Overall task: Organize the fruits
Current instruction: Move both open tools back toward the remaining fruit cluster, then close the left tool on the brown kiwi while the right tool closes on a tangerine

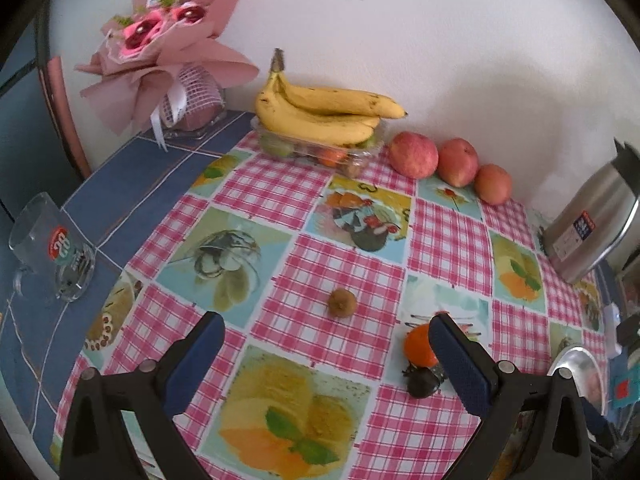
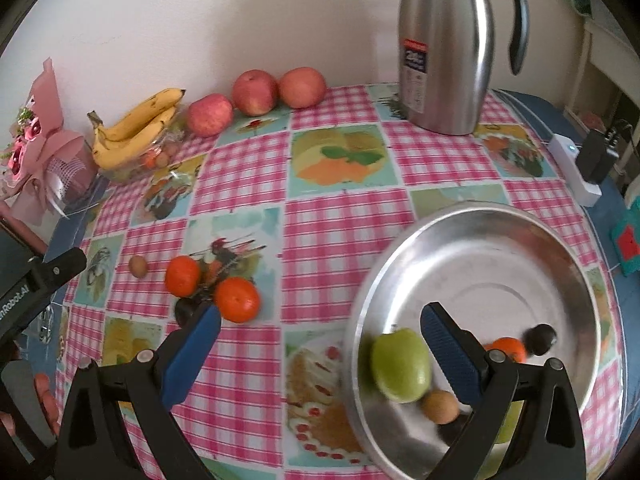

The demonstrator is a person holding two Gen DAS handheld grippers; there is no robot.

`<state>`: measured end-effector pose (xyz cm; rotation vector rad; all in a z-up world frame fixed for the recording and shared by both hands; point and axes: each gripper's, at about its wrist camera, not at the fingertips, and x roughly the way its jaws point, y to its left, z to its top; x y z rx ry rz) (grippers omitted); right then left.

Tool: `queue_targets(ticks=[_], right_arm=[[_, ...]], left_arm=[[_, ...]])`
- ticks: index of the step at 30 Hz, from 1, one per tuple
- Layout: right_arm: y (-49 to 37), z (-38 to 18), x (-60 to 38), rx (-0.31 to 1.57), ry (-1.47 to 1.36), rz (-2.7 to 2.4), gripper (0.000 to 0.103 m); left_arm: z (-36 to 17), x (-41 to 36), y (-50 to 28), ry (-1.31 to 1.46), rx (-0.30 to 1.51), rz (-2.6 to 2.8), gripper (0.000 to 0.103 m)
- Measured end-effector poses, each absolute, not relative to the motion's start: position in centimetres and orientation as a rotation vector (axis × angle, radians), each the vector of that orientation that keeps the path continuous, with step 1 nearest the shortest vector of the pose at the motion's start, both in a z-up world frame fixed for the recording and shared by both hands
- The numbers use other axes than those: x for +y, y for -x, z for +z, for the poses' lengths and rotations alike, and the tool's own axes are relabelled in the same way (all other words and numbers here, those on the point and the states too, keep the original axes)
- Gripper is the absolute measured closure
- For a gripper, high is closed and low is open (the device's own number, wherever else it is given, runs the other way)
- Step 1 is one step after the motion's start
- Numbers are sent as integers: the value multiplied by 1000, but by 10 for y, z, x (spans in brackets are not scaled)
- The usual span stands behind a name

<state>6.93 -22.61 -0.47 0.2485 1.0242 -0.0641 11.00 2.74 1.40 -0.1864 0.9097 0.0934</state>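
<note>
Both grippers are empty, fingers spread: the left gripper hovers over the small brown fruit near the middle of the tabletop, and the right gripper hangs at the near left rim of the steel plate, which already holds a green fruit. To do this well, I'd centre the left fingers around the brown fruit, close gently since it looks prone to rolling, then carry it right to the plate, clear of the two oranges.

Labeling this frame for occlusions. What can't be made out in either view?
- Dark fruit, left wrist view: half behind the left gripper finger; kind unclear.
- Clear container contents, both views: bananas cover them.
- Metal tray near rim, right wrist view: cut by the right gripper body, blurred.
</note>
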Motion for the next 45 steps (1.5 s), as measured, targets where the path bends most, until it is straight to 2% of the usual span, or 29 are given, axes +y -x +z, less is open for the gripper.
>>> queue_targets(ticks=[14, 21, 35, 40, 45], right_arm=[[-110, 9, -159, 1046, -216, 90, 3], [-122, 5, -142, 1061, -138, 135, 3], [-114, 10, -183, 1029, -119, 99, 4], [-113, 15, -191, 1020, -137, 91, 15], [-118, -3, -190, 1074, -155, 106, 19]], left_arm=[[17, 90, -106, 336, 855, 211, 0], [12, 82, -113, 299, 877, 173, 0], [19, 30, -130, 160, 930, 16, 0], [11, 23, -143, 141, 974, 4, 0], [-10, 20, -154, 138, 1007, -14, 1]])
